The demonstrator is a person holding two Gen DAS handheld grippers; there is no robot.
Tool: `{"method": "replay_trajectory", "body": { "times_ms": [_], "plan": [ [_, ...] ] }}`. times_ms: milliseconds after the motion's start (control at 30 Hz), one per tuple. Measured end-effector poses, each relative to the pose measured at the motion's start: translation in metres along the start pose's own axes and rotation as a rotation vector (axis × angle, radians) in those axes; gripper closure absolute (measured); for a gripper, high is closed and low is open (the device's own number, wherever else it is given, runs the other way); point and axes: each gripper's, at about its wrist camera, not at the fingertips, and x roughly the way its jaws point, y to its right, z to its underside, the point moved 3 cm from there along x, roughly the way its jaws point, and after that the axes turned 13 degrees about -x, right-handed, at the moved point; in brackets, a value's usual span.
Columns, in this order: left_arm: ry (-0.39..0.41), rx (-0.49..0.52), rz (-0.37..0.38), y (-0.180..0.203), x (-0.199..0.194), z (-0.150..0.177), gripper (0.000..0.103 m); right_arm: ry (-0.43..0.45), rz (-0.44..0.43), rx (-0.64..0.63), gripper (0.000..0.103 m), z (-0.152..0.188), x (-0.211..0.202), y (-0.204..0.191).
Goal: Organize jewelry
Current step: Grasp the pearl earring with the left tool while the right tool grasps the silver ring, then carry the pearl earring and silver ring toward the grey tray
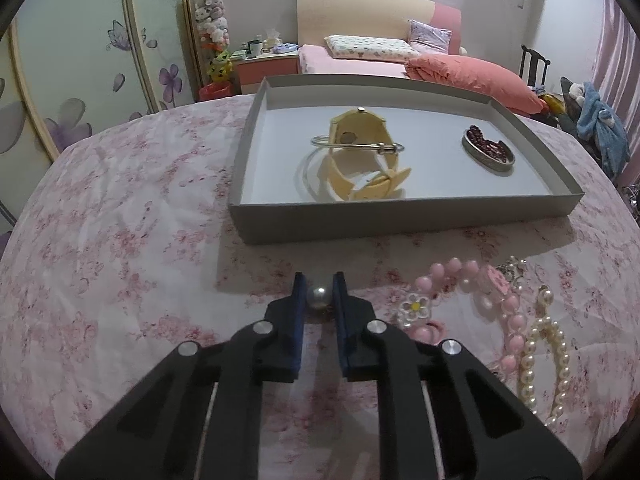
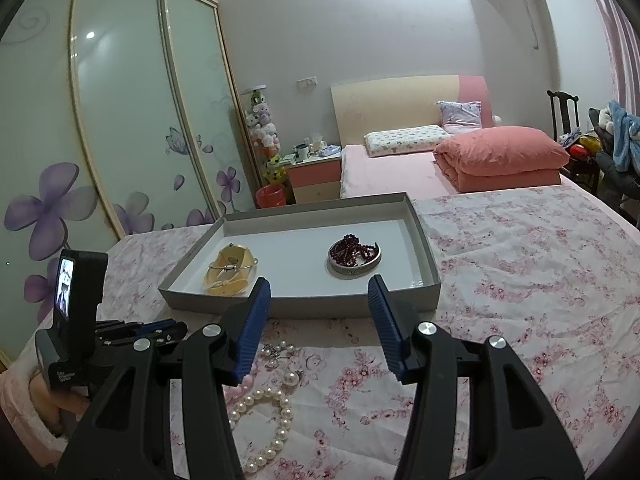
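1. L gripper [image 1: 319,294] fingers pinched narrow on a single pearl [image 1: 319,297], low on the floral bedspread [image 1: 120,240], just in front of the grey tray [image 1: 400,212]
2. R gripper [image 2: 319,300] fingers half open, empty, hovering near tray
3. Tip: lift pearl straight up w/ firm squeeze, it's round & prob slippery; clear tray wall, set down away from watch [image 1: 360,152] & bead dish [image 1: 488,150]
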Motion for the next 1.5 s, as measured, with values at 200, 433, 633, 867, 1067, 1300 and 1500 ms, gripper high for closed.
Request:
{"method": "replay_trajectory", "body": {
  "times_ms": [200,433,633,867,1067,1300,1500],
  "plan": [
    [0.01,-0.022,-0.041,-0.032,-0.007,0.0,0.089,-0.037,-0.03,0.001,0.051,0.011,-0.003,-0.006],
    [0.02,-0.022,-0.083,-0.066,-0.02,0.007,0.09,-0.09,-0.102,-0.011,0.051,0.025,-0.01,-0.024],
    [0.023,-0.056,-0.104,-0.086,-0.023,0.004,0.09,-0.146,-0.246,-0.125,0.059,0.044,-0.026,-0.064],
    [0.022,-0.065,-0.097,-0.089,-0.024,0.004,0.089,-0.268,-0.314,-0.232,0.075,0.074,-0.035,-0.096],
    [0.021,-0.068,-0.094,-0.089,-0.024,0.004,0.089,-0.337,-0.295,-0.257,0.077,0.087,-0.029,-0.104],
    [0.021,-0.069,-0.094,-0.089,-0.025,0.004,0.089,-0.357,-0.237,-0.282,0.077,0.085,-0.018,-0.109],
    [0.021,-0.068,-0.094,-0.089,-0.025,0.004,0.089,-0.365,-0.215,-0.3,0.078,0.085,-0.011,-0.111]
  ]
}}
